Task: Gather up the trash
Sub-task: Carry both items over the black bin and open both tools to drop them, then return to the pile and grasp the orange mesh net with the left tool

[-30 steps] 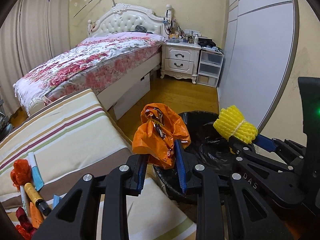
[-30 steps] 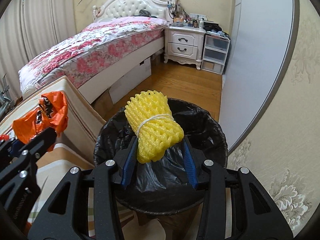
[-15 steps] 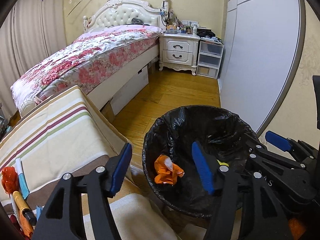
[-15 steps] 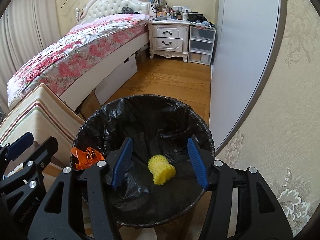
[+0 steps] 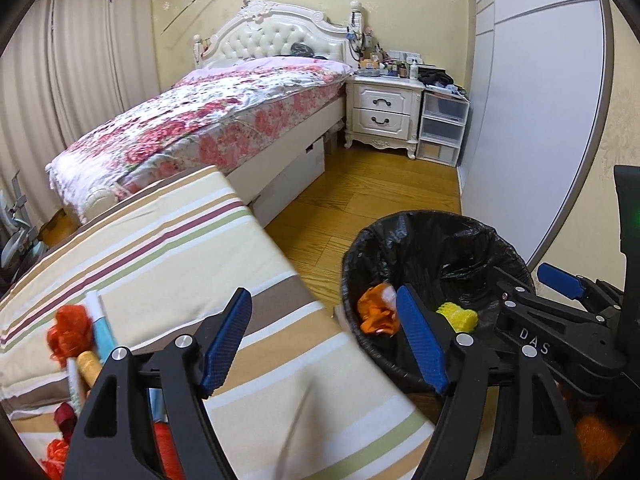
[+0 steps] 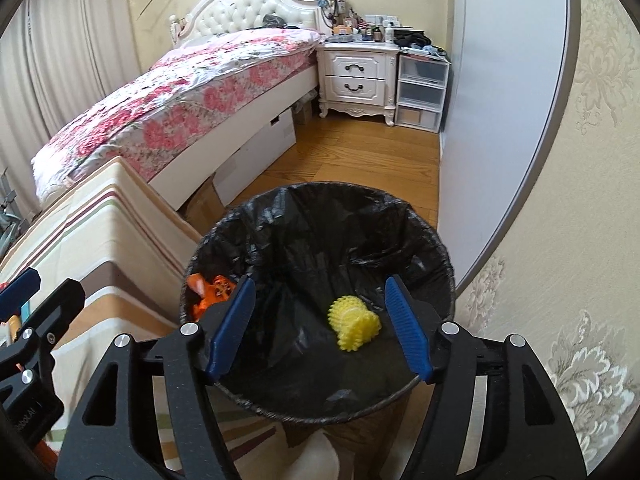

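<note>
Bedroom: on the striped surface (image 5: 168, 248) lies light, crushable litter (image 5: 76, 336); pinch mid-bundle. Left gripper (image 5: 324, 340) and right gripper (image 6: 318, 324) both gape empty by the bin (image 6: 400, 204).

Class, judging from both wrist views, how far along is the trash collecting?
Done: orange bag and yellow foam net lie in the black-lined bin. In hand: nothing; left gripper and right gripper are open. Left: red and orange litter on the striped cushion.

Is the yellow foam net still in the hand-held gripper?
No, the yellow foam net lies inside the black-lined trash bin; the right hand-held gripper is open.
</note>
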The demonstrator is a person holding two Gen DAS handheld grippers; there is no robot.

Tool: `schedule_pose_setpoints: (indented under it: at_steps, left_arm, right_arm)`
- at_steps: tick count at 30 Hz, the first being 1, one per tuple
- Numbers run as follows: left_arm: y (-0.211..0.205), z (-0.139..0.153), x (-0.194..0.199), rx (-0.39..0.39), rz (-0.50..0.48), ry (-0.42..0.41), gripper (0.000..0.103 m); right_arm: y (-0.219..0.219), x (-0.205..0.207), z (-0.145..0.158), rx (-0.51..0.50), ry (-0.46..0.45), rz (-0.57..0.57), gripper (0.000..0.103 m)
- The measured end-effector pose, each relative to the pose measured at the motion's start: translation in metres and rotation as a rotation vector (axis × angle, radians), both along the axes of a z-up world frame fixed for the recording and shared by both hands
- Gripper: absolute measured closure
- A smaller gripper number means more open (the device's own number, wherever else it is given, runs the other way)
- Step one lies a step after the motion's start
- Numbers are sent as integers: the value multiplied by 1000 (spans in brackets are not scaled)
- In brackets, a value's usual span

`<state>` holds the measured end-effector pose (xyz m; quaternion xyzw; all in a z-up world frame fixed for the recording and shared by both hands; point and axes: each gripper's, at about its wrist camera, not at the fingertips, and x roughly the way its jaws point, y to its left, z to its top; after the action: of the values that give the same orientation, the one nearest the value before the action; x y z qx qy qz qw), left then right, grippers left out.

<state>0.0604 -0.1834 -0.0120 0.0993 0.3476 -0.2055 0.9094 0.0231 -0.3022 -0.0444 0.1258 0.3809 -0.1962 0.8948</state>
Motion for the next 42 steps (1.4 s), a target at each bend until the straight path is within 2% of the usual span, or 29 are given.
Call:
schedule_pose_setpoints:
  at_steps: [15,25,30,39,42]
  left_arm:
    - [117,14,-38,17,205,-44,30]
    - [182,3,-60,17,324,-28,29]
    - [203,-5,-65,8,359,-4,29]
    - [225,-32,-62,-9,369,93,29]
    - [227,-36,-62,-15,368,105,41]
  right_arm:
    - [97,-13,18,-10,-15,197,37]
    - [160,-21,29,-48,-28,328,36]
    - [184,-21,30,-56,-23,379,36]
    - [214,-17,29,-69,-7,443,36]
    - [220,-15,29,-70,-3,455,36]
